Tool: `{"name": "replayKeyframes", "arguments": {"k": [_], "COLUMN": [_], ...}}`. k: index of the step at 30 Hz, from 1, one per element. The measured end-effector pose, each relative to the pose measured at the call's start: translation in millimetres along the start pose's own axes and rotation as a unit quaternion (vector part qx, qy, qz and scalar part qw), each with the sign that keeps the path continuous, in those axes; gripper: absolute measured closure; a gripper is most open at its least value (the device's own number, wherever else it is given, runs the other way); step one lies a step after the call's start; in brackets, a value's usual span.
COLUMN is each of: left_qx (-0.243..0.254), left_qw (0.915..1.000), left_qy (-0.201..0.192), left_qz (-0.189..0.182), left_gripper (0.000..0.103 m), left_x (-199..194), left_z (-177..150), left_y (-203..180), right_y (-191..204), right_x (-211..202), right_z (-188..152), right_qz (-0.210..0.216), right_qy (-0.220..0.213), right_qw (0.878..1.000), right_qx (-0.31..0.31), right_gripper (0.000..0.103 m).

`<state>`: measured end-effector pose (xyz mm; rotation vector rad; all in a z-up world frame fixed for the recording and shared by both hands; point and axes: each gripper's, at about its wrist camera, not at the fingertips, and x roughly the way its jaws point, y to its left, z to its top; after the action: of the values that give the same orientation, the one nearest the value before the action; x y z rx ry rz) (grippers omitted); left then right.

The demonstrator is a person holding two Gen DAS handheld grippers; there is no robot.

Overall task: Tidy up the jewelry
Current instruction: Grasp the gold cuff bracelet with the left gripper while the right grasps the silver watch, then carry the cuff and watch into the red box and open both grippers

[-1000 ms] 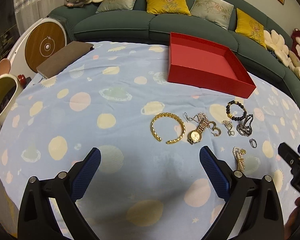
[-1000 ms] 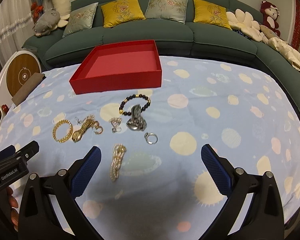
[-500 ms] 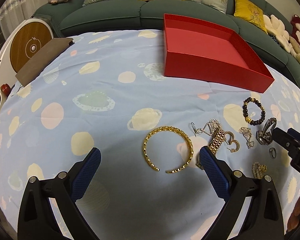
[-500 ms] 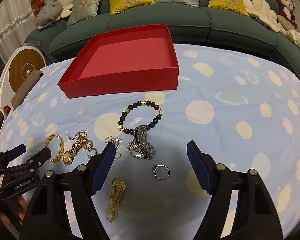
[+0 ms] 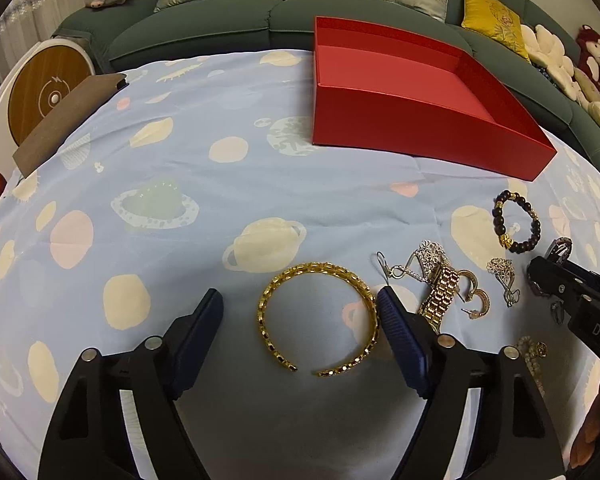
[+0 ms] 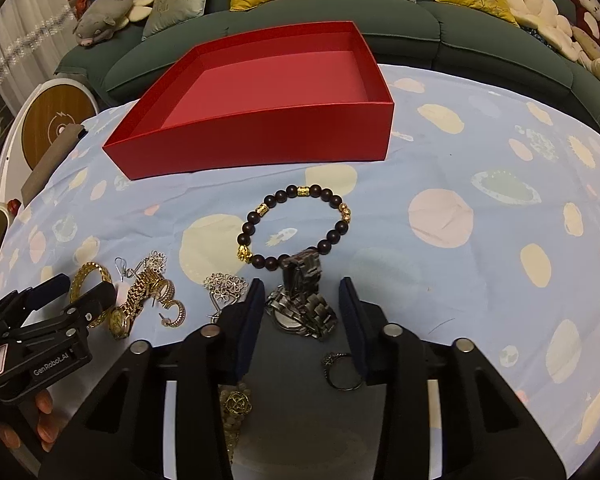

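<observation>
Jewellery lies on a pale blue planet-print cloth in front of an empty red box. My left gripper straddles the open gold bangle with its jaws closing. The right pad is at the bangle's side and the left pad stands apart from it. My right gripper straddles the silver watch, jaws closing, pads close beside it with narrow gaps. A dark bead bracelet lies just beyond the watch. A gold watch and gold hoop earrings lie between the two grippers.
Silver flower earrings, a ring and a pearl strand with a gold flower lie around the right gripper. A brown pad and a round wood-faced device sit far left. A green sofa curves behind.
Both grippers came down and forward onto the jewellery. The left went from wide open to narrower around the gold bangle. The right narrowed a lot around the silver watch.
</observation>
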<state>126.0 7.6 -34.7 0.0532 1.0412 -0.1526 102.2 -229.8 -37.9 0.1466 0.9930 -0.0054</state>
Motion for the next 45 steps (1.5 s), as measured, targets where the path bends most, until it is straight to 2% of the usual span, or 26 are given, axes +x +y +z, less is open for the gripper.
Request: {"name": "replayKeyframes", "arguments": {"k": [1, 3, 5, 15, 23, 29, 33, 45], "left_qx": [0.002, 0.009, 0.013, 0.022, 0.011, 0.018, 0.027, 0.030], "left_qw": [1.0000, 0.9999, 0.9999, 0.9994, 0.9987, 0.9962, 0.9948, 0.9934], "left_qy": [-0.002, -0.005, -0.005, -0.016, -0.037, -0.073, -0.090, -0.111], "left_qz": [-0.002, -0.003, -0.004, -0.021, -0.033, -0.045, -0.039, -0.007], "left_gripper": [0.040, 0.047, 0.047, 0.047, 0.047, 0.047, 0.047, 0.047], "left_x": [-1.0, -1.6, -1.8, -19.2, -51.8, -84.2, -83.7, -16.7], "left_z": [-0.2, 0.4, 0.1, -2.0, 13.2, 48.7, 84.3, 200.6], "left_y": [0.0, -1.5, -2.0, -5.6, -2.5, -8.5, -12.1, -35.6], "right_y": [-0.1, 0.7, 1.6, 3.5, 8.0, 9.5, 8.2, -5.8], "right_x": [-1.5, -3.4, -4.6, -28.5, -57.5, -78.2, -82.2, -25.3], "right_z": [-0.2, -0.1, -0.2, 1.2, 11.6, 47.7, 81.2, 193.4], "right_qz": [0.001, 0.003, 0.004, 0.013, 0.031, 0.037, 0.033, 0.022], "right_qy": [-0.002, -0.004, -0.004, -0.027, -0.051, -0.075, -0.095, -0.122], "right_qw": [1.000, 1.000, 1.000, 1.000, 0.998, 0.996, 0.995, 0.992], "right_qx": [0.000, 0.000, 0.000, -0.006, 0.002, -0.002, -0.011, 0.020], "right_gripper": [0.075, 0.079, 0.092, 0.092, 0.092, 0.092, 0.092, 0.092]}}
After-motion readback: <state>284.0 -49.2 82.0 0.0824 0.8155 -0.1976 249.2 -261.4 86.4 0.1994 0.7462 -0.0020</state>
